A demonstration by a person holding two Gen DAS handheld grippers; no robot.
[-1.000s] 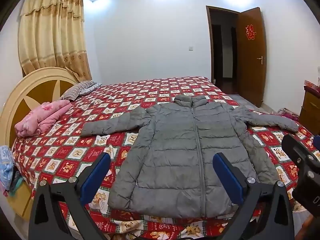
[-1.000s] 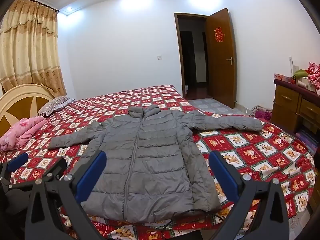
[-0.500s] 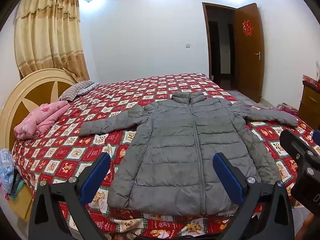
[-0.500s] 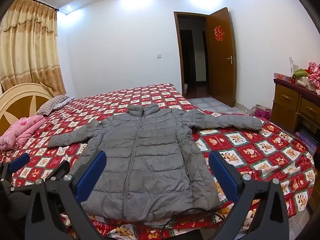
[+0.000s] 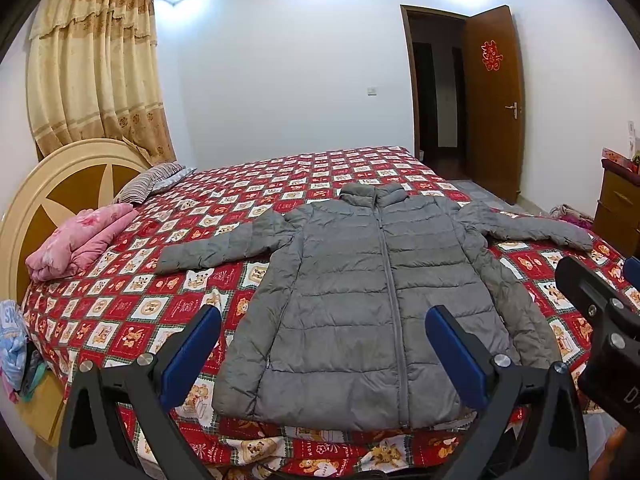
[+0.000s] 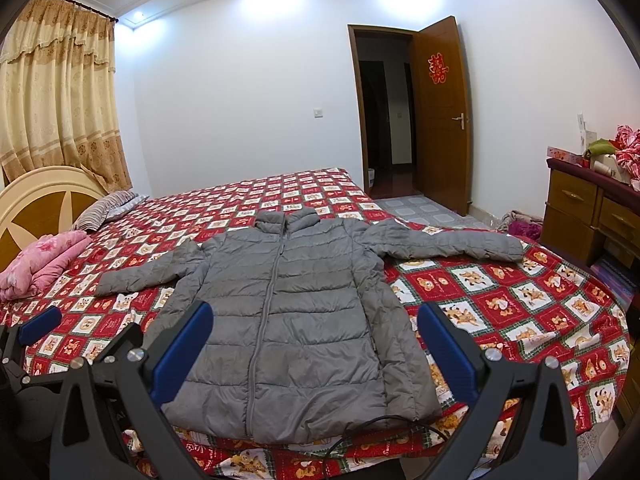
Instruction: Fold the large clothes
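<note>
A grey quilted zip jacket (image 5: 372,296) lies flat, front up, on the red patterned bed (image 5: 132,304), both sleeves spread out sideways and the collar pointing away from me. It also shows in the right wrist view (image 6: 284,312). My left gripper (image 5: 322,354) is open and empty, held above the jacket's hem at the near bed edge. My right gripper (image 6: 314,344) is open and empty, also above the hem, to the right of the left one.
A pink folded blanket (image 5: 80,240) and a striped pillow (image 5: 148,186) lie by the round headboard (image 5: 48,184) on the left. A wooden dresser (image 6: 592,216) stands at the right. An open door (image 6: 440,116) is at the back. A black cable (image 6: 384,428) hangs over the near bed edge.
Both grippers have risen and tilted slightly, so the jacket sits a little lower and nearer in view. The jacket has not moved and both grippers stay open.
</note>
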